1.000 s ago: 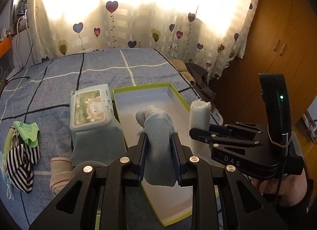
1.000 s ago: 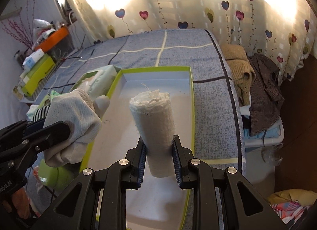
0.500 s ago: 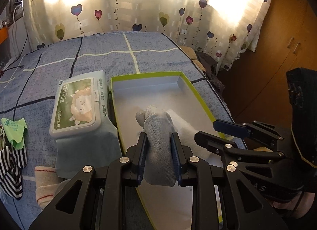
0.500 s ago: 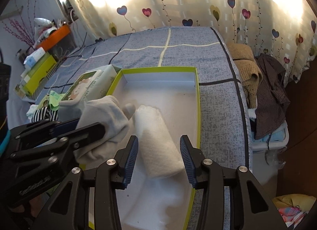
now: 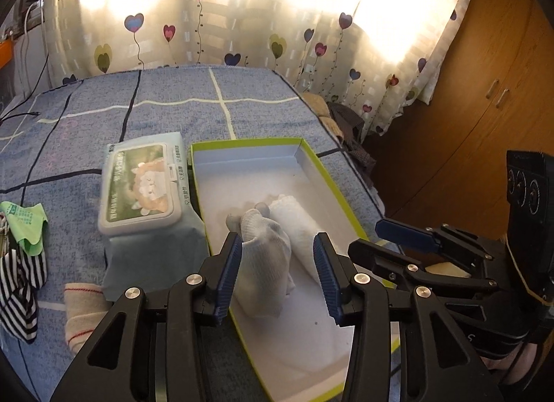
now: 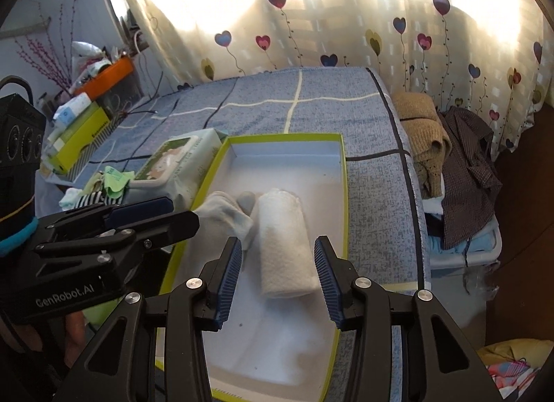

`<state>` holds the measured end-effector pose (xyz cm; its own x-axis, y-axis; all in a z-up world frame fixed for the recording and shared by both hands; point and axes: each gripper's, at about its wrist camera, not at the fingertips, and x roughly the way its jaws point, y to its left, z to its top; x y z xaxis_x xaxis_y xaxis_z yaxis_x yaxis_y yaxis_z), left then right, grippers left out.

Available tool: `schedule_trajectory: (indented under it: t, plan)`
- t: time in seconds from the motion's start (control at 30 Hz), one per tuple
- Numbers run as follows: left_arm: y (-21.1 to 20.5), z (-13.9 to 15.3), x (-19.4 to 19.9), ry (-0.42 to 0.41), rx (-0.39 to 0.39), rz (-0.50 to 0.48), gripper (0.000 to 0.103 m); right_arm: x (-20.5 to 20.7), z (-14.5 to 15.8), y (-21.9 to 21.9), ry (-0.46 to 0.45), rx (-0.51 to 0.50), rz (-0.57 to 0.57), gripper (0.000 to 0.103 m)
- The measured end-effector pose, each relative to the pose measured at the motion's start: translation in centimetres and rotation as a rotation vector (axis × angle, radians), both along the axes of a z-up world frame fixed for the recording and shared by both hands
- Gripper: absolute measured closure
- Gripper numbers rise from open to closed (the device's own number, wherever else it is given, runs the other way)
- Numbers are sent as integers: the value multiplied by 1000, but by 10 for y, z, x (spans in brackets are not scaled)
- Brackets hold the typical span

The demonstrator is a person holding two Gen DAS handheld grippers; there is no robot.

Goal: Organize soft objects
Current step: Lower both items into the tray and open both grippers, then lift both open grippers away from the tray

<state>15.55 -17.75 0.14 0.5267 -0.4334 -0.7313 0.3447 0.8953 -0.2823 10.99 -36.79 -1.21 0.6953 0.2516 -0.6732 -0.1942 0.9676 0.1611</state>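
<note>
Left gripper [image 5: 277, 267]: jaws opening, spread to either side of the grey sock [image 5: 265, 263]; pads clear of it.
Right gripper [image 6: 277, 270]: jaws parted, the rolled white towel [image 6: 284, 246] between them, untouched.
Grey sock: lying inside the green-rimmed box [image 5: 242, 141], along its left wall.
Rolled white towel: on the box floor, touching the sock's right side.
Wet-wipes pack [image 5: 142, 187]: on the blue bedspread [image 5: 86, 118], just beside the box's left wall.
</note>
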Motion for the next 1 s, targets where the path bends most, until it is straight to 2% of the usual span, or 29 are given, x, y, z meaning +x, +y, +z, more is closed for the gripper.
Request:
schedule_trajectory:
  t: [0.3,0.53,0.6,0.73,1.0]
  plan:
    - [25,26,-42,-78,-15,15,59,-50,20,14,-116,31,21,60]
    - [44,30,-71,-101,23,42,59,-72,19,32,-118,58,71,60]
    - [49,31,-78,-109,36,57,59,-78,17,39,-117,39,77,60]
    - [57,32,-96,-131,56,66,59,-93,16,51,-122,27,108,45]
    - [78,28,-120,-133,52,94,59,-113,13,71,-131,12,154,44]
